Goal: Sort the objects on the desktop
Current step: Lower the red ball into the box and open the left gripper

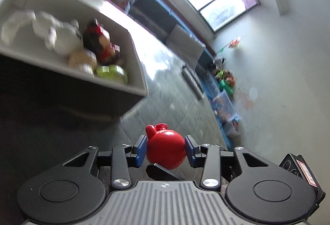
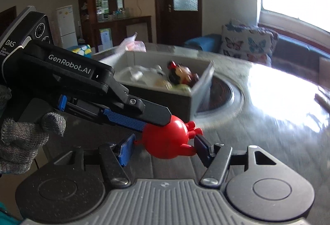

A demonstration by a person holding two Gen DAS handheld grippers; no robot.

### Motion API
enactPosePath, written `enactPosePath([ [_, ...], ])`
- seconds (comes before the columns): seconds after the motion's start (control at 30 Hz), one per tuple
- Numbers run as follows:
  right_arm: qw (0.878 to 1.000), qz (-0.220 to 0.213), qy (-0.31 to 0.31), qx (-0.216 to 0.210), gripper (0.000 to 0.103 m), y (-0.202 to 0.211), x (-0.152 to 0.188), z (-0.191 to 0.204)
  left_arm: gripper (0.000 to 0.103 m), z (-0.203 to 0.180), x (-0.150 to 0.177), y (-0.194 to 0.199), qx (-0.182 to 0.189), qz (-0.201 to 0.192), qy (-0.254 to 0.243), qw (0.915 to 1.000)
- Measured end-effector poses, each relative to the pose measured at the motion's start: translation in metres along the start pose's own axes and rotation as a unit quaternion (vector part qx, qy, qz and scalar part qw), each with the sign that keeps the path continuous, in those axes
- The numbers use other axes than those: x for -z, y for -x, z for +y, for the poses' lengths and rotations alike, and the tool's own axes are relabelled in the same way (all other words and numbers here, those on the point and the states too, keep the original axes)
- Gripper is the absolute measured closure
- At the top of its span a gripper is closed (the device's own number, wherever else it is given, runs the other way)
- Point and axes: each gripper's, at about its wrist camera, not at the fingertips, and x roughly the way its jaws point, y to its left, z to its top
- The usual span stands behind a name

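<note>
A red round toy figure [image 1: 166, 147] sits between the blue pads of my left gripper [image 1: 166, 149], which is shut on it above the table. In the right wrist view the same toy [image 2: 168, 140] lies between the spread fingers of my right gripper [image 2: 163, 147]; the left pad looks apart from it and the right pad [image 2: 201, 146] is at its feet. The left gripper's finger [image 2: 123, 120] reaches in from the left and presses on the toy. A grey box [image 1: 136, 72] holding several toys stands behind, also shown in the right wrist view [image 2: 165, 99].
The grey box holds a white plush [image 1: 57, 35], a red-and-black doll [image 1: 101, 43] and a green item [image 1: 112, 73]. A glossy dark table [image 2: 268, 122] with a round inset extends right. A butterfly cushion [image 2: 247, 43] and a window lie beyond. A gloved hand [image 2: 24, 142] holds the left gripper.
</note>
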Motion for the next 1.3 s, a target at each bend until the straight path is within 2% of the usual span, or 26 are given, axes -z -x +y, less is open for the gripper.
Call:
enactPosePath([
  [0.2, 0.999, -0.020, 0.030, -0.016, 0.039, -0.025, -0.040, 0.010, 0.060, 0.008, -0.037, 0.023, -0.008, -0.048, -0.002, 0.9988],
  [0.37, 0.998, -0.016, 0.042, -0.032, 0.039, -0.058, -0.070, 0.013, 0.060, 0.025, -0.067, 0.030, -0.022, -0.072, 0.005, 0.9971],
  [0.73, 0.997, 0.031, 0.025, -0.071, 0.039, -0.138, -0.101, 0.011, 0.061, 0.084, -0.114, 0.022, -0.058, -0.075, 0.052, 0.9942],
  [0.83, 0.996, 0.044, 0.029, -0.076, 0.039, -0.151, -0.103, 0.014, 0.064, 0.094, -0.119, 0.019, -0.071, -0.073, 0.052, 0.9935],
  [1.0, 0.994, 0.064, 0.039, -0.076, 0.039, -0.163, -0.099, 0.021, 0.062, 0.103, -0.118, 0.016, -0.080, -0.065, 0.051, 0.9933],
  [1.13, 0.993, 0.074, 0.039, -0.082, 0.039, -0.169, -0.097, 0.022, 0.064, 0.109, -0.115, 0.011, -0.114, -0.053, 0.046, 0.9909],
  [1.3, 0.993, 0.081, 0.043, -0.077, 0.042, -0.175, -0.095, 0.025, 0.064, 0.110, -0.111, 0.007, -0.119, -0.049, 0.036, 0.9910],
])
